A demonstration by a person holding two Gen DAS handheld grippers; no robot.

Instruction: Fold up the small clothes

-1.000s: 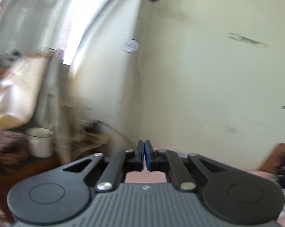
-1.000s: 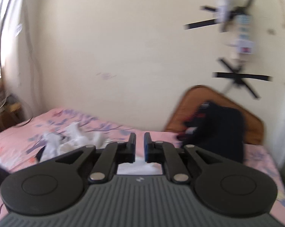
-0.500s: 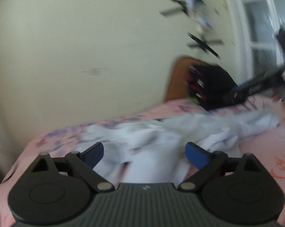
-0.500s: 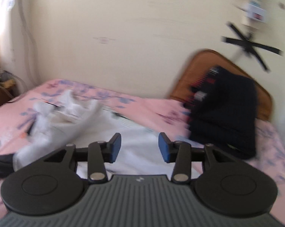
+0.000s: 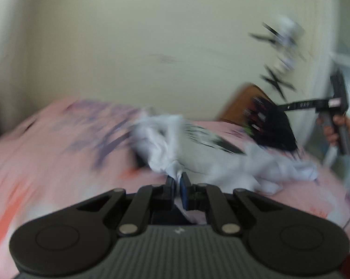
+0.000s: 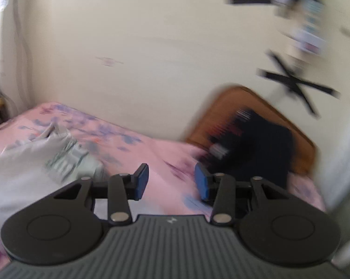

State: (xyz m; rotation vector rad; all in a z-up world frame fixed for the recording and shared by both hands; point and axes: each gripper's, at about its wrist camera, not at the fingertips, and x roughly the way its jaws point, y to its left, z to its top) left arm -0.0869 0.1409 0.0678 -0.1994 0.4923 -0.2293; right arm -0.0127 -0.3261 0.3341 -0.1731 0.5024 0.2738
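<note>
A crumpled white garment (image 5: 212,160) with a dark print lies on the pink flowered bed sheet (image 5: 58,153). My left gripper (image 5: 179,181) is shut on a bunched edge of this garment at its near side. The right gripper shows at the far right of the left wrist view (image 5: 338,107), held in a hand above the bed. In the right wrist view my right gripper (image 6: 171,181) is open and empty above the sheet, with the white garment (image 6: 23,167) to its left. Both views are blurred.
A dark bag (image 6: 256,148) leans on a brown wooden headboard (image 6: 223,107) at the back right of the bed. A cream wall (image 6: 151,46) runs behind, with black taped crosses (image 6: 296,81) on it.
My left gripper went from open over the white garment to shut on its edge. My right gripper opened wider and moved right, off the garment.
</note>
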